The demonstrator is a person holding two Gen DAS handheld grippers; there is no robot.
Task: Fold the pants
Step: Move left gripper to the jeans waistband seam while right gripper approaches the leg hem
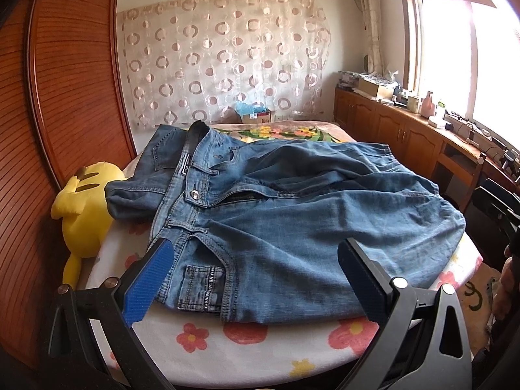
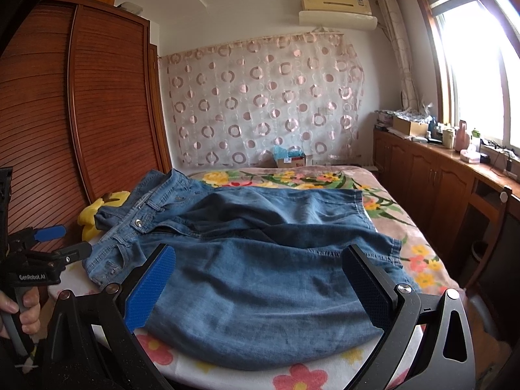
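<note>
Blue jeans [image 1: 292,214] lie spread on the bed, waistband and button at the left, legs running to the right, rumpled in the middle. A black belt end sticks out at the far waistband. In the right wrist view the jeans [image 2: 276,214] show two hems at the right. My left gripper [image 1: 255,245] is open, hovering over the near hip pocket with nothing between its blue pads. My right gripper [image 2: 260,252] is open too, over the near leg. The left gripper [image 2: 76,239] also shows at the left edge, held by a hand [image 2: 22,312].
The bed [image 1: 247,347] has a floral blanket. A yellow plush toy [image 1: 87,201] lies at the left by the wooden wardrobe [image 1: 65,81]. A long wooden cabinet [image 1: 406,130] with clutter runs under the window on the right. A black chair [image 1: 494,208] stands beside the bed.
</note>
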